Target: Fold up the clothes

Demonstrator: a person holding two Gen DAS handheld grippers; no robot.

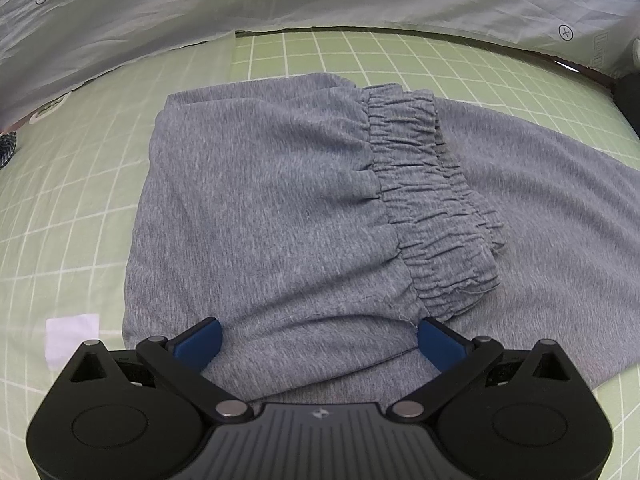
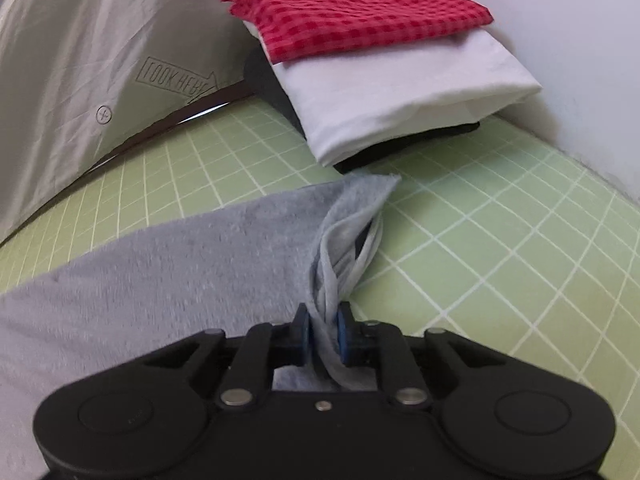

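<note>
Below the left wrist camera, the grey trousers (image 1: 272,200) lay partly folded on the green gridded mat (image 1: 72,208), the gathered elastic waistband (image 1: 432,208) turned over onto the lower layer of cloth. The fabric looked like a soft, light jersey: limp, not slippery, and not fragile, so it would likely drape and sag wherever it was not supported. The thick waistband seemed the firmest place to take hold; a pinch on a doubled edge would probably serve as well. The left gripper (image 1: 318,340) hovered over the near edge with its jaws spread wide, the blue pads (image 1: 200,340) standing either side of the cloth and pressing on nothing; whether their tips brushed the fabric could not be told. A pale sheet (image 1: 200,4) hung behind the mat.

From the right wrist camera, the other end of the trousers (image 2: 160,264) ran away across the mat (image 2: 500,248), and its edge was bunched into a twisted rope of folds. The right gripper (image 2: 323,330) was nearly closed, its pads pinching that bunched edge between them. Several layers were caught at once, so the hold looked secure, though thin cloth could slide out under a sharp tug. A folded stack (image 2: 380,80) sat further back, a red checked garment (image 2: 352,12) on top of white and dark ones.
</note>
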